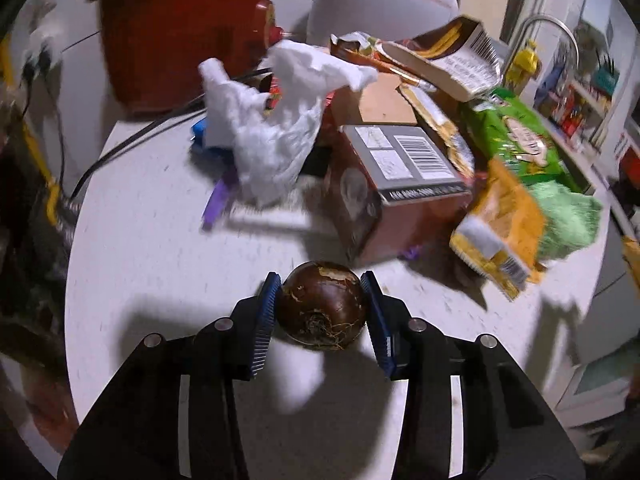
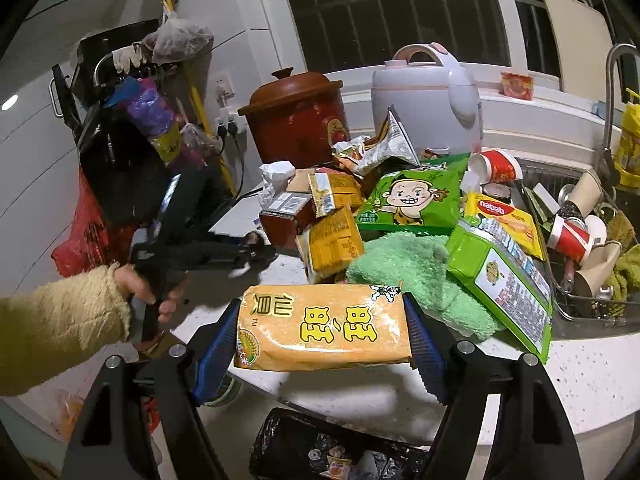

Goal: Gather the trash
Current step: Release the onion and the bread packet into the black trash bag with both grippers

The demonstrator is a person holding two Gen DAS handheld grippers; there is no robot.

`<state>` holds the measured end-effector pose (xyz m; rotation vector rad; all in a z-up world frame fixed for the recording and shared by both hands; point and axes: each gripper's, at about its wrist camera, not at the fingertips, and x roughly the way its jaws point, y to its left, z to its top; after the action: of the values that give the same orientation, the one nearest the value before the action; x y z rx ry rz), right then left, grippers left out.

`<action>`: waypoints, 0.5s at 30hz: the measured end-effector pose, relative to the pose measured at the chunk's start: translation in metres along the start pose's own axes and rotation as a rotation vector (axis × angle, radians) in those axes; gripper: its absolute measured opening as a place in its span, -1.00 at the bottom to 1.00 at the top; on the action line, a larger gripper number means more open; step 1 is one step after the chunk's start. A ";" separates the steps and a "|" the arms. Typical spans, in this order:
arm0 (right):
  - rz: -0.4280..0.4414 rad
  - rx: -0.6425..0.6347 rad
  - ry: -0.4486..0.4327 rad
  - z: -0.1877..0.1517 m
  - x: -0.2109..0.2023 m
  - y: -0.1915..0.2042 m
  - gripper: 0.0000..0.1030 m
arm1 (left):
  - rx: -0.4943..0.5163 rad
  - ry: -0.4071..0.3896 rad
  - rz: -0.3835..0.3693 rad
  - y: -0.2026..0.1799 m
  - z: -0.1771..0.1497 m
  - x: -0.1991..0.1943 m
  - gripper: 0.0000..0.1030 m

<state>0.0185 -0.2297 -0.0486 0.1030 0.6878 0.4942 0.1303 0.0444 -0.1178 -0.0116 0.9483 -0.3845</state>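
Counting here: one onion (image 1: 323,305) sitting at 6 o'clock, two barcoded boxes (image 1: 400,184) (image 1: 448,58) showing toward 1 o'clock. Two cookers (image 2: 298,114) (image 2: 430,98) standing at 12, three red paper cups (image 2: 498,166) (image 2: 570,238) (image 2: 516,85) lying around 2–3 o'clock.

I read "nabati" in white on the red badge of a yellow wafer packet (image 2: 507,219), and large yellow characters "旺旺" with "仙贝" beside them on the orange snack pack (image 2: 324,326); the brown box (image 1: 404,184) carries a barcode, its small print too blurred for me
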 end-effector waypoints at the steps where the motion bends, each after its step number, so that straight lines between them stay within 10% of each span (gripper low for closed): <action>1: 0.003 0.003 0.003 0.000 0.001 0.000 0.47 | -0.024 -0.017 -0.018 0.001 -0.005 -0.009 -0.20; 15: 0.137 -0.071 0.083 -0.009 -0.003 0.030 0.47 | -0.148 -0.104 -0.150 -0.031 -0.077 -0.112 -0.21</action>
<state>-0.0011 -0.2050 -0.0459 0.0635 0.7472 0.6562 0.0016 0.0642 -0.0692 -0.2366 0.8736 -0.4476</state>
